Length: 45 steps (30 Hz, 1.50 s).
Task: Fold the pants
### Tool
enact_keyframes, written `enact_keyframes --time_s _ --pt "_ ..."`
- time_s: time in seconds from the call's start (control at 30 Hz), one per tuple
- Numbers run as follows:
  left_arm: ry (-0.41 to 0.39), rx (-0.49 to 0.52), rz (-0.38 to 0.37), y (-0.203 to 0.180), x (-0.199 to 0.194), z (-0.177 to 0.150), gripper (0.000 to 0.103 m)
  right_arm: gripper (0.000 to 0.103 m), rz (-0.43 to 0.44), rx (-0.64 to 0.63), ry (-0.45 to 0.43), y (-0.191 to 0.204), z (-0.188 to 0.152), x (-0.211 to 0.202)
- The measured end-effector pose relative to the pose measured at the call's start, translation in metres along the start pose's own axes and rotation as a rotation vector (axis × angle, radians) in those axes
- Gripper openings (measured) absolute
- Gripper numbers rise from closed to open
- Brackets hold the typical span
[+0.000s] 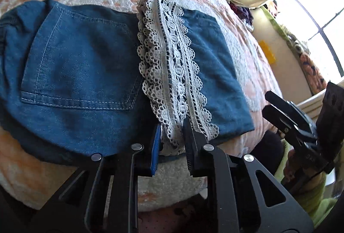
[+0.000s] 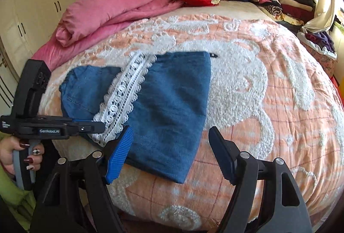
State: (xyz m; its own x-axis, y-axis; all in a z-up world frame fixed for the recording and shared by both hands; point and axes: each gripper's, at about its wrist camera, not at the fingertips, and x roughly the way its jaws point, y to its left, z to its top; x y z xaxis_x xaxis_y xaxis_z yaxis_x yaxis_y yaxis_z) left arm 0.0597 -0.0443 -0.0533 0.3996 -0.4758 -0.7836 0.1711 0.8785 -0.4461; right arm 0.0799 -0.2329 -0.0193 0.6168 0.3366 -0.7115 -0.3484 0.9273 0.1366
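One pair of denim pants (image 1: 81,74), folded, lies flat on the bed near its front edge. You've got two grippers in play. Your left gripper (image 1: 172,142) sits at the near hem; its jaws are narrowly parted either side of the lace trim (image 1: 172,65), but I cannot tell whether they actually pinch it, since the fabric hides the contact. Your right gripper (image 2: 169,153) hovers over the pants' near right corner, jaws wide apart, holding nothing.

Materials: blue denim, soft weave, one stitched patch pocket (image 1: 79,65) with pale thread. The lace is white, scalloped, openwork, running as one double band across the fold. Ribbed pad on each inner finger (image 2: 120,155), blue on the one that shows best. The bedspread (image 2: 268,104) is peach with raised white tufted figures. One pink quilt (image 2: 111,11) is rolled at the far left, one stack of folded clothes (image 2: 283,0) at the far right corner.

The waistband end is bunched at the left and hard to read. In the right wrist view, your left hand (image 2: 13,155) is half cut off by the frame.
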Motion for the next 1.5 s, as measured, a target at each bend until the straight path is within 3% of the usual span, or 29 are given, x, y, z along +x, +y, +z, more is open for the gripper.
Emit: enact_keyframes --time_s 0.17,0.4,0.57,0.63,0.87,1.17,1.5 --pt "-0.025 0.055 0.047 0.001 -0.019 -0.008 0.01 0.072 0.034 -0.041 -0.003 0.014 0.002 0.001" --pt "-0.019 0.117 0.094 -0.01 -0.011 -0.01 0.01 0.068 0.026 -0.119 0.04 0.037 0.002 0.02" --pt "-0.017 0.137 0.109 -0.01 -0.009 -0.009 0.012 0.053 -0.025 -0.126 0.131 0.029 -0.009 0.041" --pt "-0.015 0.139 0.109 -0.011 -0.008 -0.009 0.017 0.053 -0.027 -0.109 0.158 0.02 -0.017 0.047" --pt "-0.017 0.152 0.122 -0.012 -0.008 -0.009 0.018 0.053 -0.018 -0.092 0.151 0.015 -0.019 0.044" --pt "-0.036 0.179 0.144 -0.021 -0.017 -0.01 0.021 0.061 0.005 -0.077 0.087 0.015 -0.012 0.018" --pt "-0.072 0.199 0.168 -0.028 -0.03 -0.009 0.037 0.08 -0.01 -0.062 0.037 0.016 -0.006 0.003"
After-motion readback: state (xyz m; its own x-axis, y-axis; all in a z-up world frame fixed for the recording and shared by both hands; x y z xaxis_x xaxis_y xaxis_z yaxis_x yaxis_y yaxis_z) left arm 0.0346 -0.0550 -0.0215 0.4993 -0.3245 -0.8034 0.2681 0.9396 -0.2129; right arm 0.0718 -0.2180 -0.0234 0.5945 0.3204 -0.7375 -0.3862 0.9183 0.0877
